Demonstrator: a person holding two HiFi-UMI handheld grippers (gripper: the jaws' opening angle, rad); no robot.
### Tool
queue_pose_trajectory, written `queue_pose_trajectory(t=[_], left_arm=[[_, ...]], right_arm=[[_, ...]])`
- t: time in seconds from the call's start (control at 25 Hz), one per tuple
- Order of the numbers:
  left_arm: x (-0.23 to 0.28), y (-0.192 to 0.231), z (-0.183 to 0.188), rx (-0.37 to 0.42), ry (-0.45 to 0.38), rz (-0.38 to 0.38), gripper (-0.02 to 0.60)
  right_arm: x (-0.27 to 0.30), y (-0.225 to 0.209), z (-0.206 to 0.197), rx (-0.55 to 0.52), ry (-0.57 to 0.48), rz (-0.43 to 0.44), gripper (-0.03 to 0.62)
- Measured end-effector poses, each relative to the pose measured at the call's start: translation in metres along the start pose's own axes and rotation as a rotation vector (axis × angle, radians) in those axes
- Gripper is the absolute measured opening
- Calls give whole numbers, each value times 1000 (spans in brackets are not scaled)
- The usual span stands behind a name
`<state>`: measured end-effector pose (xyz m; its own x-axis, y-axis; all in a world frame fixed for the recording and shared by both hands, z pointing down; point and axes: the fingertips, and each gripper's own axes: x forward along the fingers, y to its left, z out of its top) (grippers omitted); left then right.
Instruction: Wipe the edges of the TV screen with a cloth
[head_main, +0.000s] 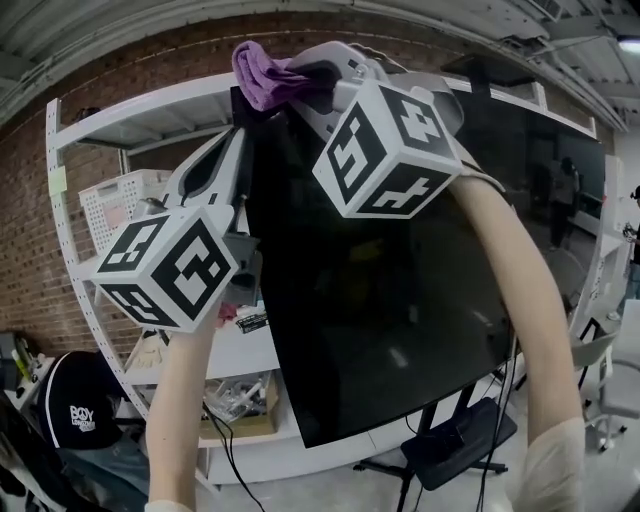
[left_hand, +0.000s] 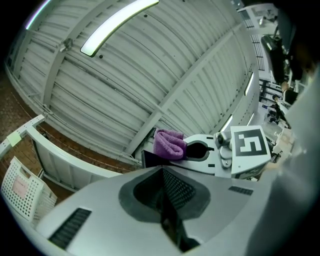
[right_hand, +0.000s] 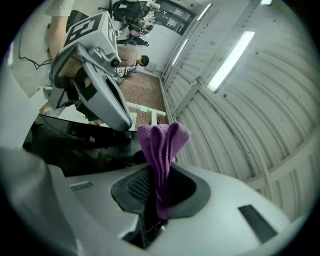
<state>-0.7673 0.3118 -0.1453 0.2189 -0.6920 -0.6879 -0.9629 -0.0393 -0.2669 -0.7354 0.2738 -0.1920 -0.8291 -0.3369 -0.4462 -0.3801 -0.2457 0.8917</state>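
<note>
Presently, 1 TV (head_main: 380, 300) and 2 grippers: right gripper (head_main: 308, 76) clamped on 1 purple cloth (head_main: 262, 72) at TV's top corner; left gripper (left_hand: 162, 175) closed, empty.

White shelf (head_main: 62, 190), brick wall (head_main: 25, 215), black cap (head_main: 82, 402)
</note>
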Motion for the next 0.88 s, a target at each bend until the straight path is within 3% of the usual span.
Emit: queue_pose_trajectory(t=[0.24, 0.36, 0.52, 0.88], left_arm=[[7, -22, 2, 166, -9, 127, 15], [3, -24, 6, 184, -18, 160, 15], [4, -43, 9, 216, -13, 124, 15], [28, -79, -16, 139, 22, 16, 15]], right_arm=[[-20, -8, -29, 8, -20, 29, 63], [-22, -10, -35, 37, -29, 24, 63], [-16, -8, -36, 20, -7, 20, 63], [-19, -8, -43, 53, 59, 8, 63]])
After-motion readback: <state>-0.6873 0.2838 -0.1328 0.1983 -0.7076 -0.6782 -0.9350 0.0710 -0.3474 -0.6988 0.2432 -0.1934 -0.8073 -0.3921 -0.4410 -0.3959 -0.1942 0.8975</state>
